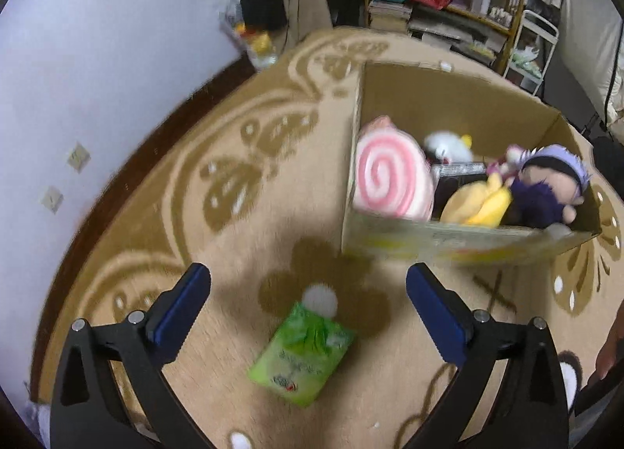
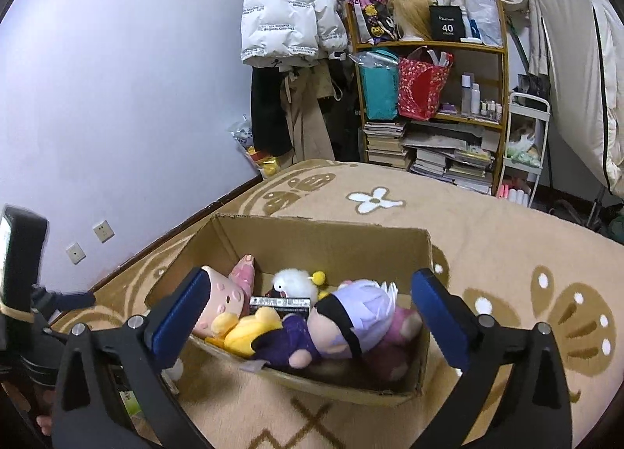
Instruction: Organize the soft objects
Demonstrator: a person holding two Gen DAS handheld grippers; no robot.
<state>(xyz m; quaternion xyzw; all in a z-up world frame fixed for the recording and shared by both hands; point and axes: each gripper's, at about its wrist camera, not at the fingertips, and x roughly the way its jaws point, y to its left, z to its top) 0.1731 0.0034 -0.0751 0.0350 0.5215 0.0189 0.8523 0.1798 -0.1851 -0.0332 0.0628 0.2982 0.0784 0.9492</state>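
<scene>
A green tissue pack (image 1: 302, 355) lies on the carpet between the fingers of my left gripper (image 1: 308, 312), which is open and empty above it. A cardboard box (image 1: 448, 242) stands beyond it to the right, holding a pink swirl cushion (image 1: 390, 176), a yellow plush (image 1: 477, 201), a purple-haired doll (image 1: 546, 184) and a white plush (image 1: 446, 145). In the right wrist view my right gripper (image 2: 308, 312) is open and empty over the box (image 2: 331, 390), above the doll (image 2: 351, 316) and yellow plush (image 2: 249, 332).
A beige patterned carpet (image 2: 487, 223) covers the floor. A shelf (image 2: 429, 106) with bags, books and bottles stands at the back, with a white jacket (image 2: 288, 8) hanging to its left. A white wall (image 2: 117, 78) runs along the left. The left gripper's body (image 2: 23, 293) shows at the left edge.
</scene>
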